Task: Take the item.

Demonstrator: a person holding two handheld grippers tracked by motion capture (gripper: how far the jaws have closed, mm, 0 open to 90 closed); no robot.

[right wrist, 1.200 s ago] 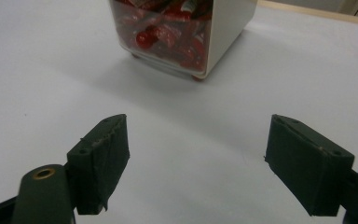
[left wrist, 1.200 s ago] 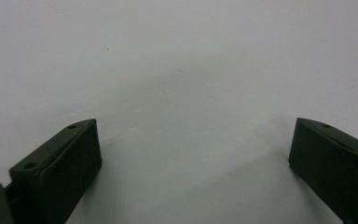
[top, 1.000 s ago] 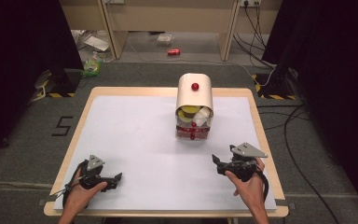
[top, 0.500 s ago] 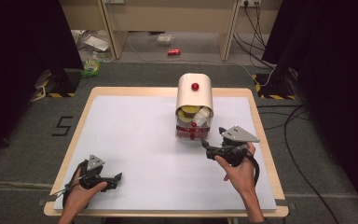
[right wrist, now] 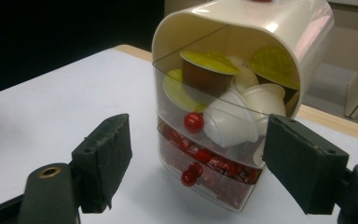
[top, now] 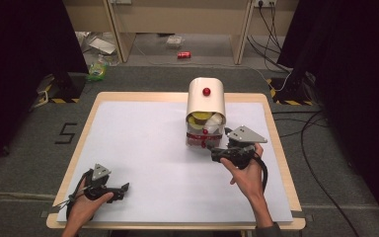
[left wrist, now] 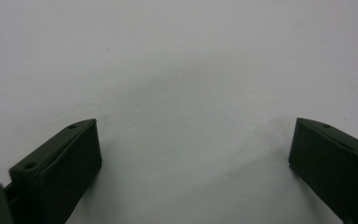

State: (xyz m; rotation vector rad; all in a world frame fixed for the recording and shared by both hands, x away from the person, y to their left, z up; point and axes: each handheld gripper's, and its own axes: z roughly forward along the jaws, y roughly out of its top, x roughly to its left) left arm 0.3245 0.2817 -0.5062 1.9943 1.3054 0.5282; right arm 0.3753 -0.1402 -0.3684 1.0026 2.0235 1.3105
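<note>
Within 1 second the right gripper (top: 216, 154), jaws wide and empty, has advanced toward 11 o'clock to the capsule container (top: 206, 116), probably targeting a red-knobbed drawer (right wrist: 200, 165), while the left gripper (top: 121, 189) rests equally open and empty.

So it's a wooden table (top: 276, 129) with a big white sheet (top: 143, 148) covering nearly the whole top, just a thin strip of wood showing round the edges. Sitting on the sheet toward the far edge, a bit right of the middle, is a cream domed container (top: 206, 114) with clear drawers in front, the upper one full of yellow-lidded and white capsules (right wrist: 223, 95), the lower one full of red bits. The floor around the table is grey carpet (top: 24, 148) with a "5" marked on it off the left edge.
</note>
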